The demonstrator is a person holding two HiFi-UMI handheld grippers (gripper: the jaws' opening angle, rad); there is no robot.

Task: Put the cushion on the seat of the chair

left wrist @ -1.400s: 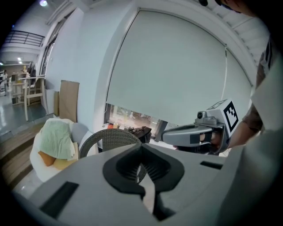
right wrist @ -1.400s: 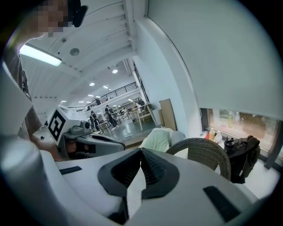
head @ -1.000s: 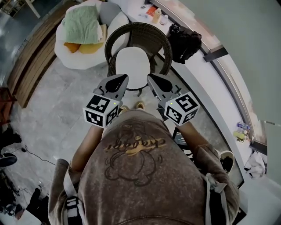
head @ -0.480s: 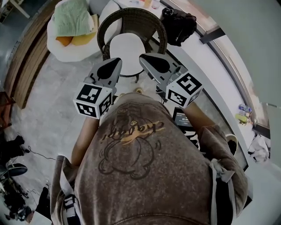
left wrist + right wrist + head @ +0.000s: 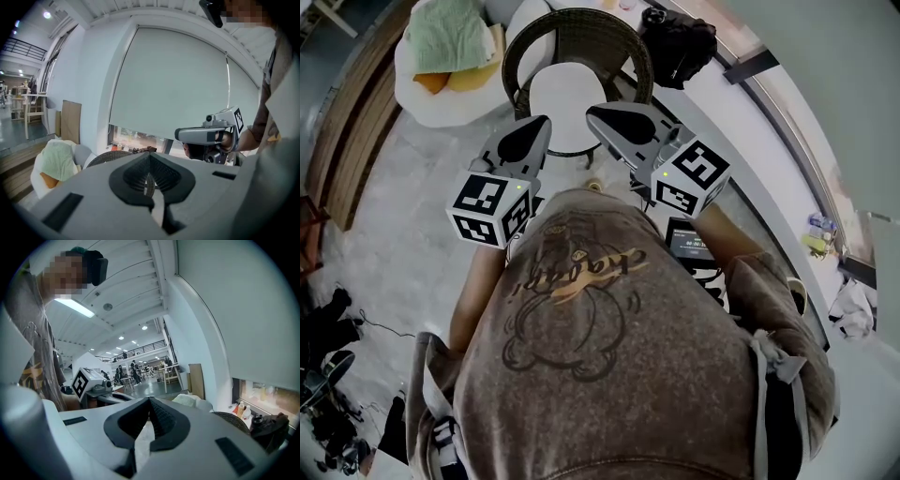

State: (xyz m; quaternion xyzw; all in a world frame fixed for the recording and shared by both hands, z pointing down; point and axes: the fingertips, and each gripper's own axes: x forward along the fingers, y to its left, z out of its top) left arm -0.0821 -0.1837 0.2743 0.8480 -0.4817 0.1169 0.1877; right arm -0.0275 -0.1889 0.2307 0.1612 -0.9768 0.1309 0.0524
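Cushion point(image 5: 569, 105) lies on the chair point(image 5: 579, 26) seat, top centre; left gripper point(image 5: 544, 123) and right gripper point(image 5: 592, 113) are closed, empty

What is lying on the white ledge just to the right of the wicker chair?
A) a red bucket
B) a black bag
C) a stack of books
B: the head view shows a black bag slumped on the white ledge right beside the wicker chair.

green fabric point(image 5: 445, 37) cut by top edge, chair point(image 5: 635, 54) legs hidden
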